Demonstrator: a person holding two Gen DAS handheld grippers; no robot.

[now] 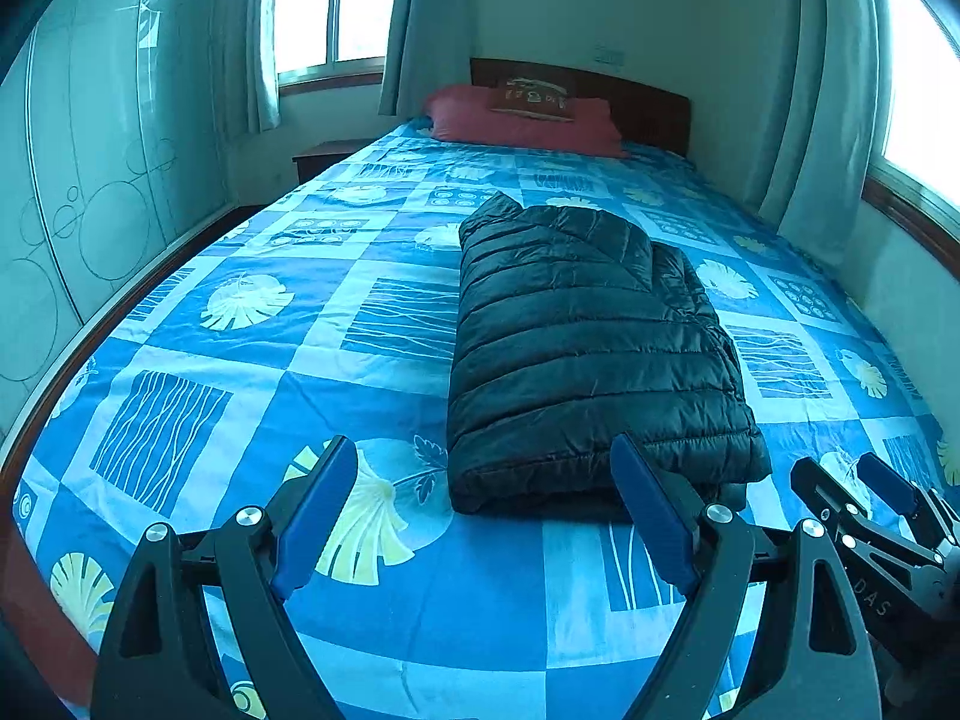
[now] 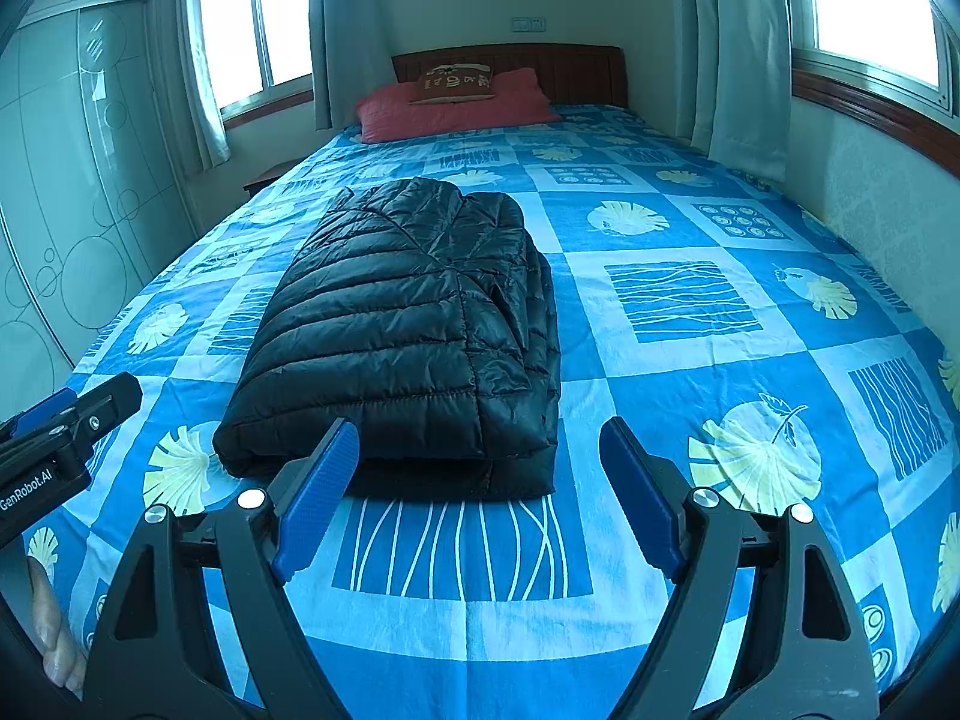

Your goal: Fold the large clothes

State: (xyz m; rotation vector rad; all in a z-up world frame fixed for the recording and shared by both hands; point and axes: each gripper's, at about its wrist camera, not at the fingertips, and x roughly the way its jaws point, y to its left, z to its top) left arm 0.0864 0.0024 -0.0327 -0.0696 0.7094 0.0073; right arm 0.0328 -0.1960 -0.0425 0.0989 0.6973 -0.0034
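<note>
Nearest, the left gripper (image 1: 483,468) and the right gripper (image 2: 480,450) both hung with jaws wide apart, holding nothing, just short of the one black quilted jacket (image 1: 588,348). It lay folded into a puffy, neat rectangle on the blue patterned bedspread (image 1: 252,324). Beyond the jacket sat one red pillow (image 1: 516,123) with one small brown cushion (image 1: 534,97) on it.

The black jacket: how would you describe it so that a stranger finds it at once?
A bed with a blue patterned cover fills the room. On its middle, nearer the foot than the red pillow, lies the black jacket, folded into a thick bundle. It is the only dark, quilted, shiny thing there.
</note>
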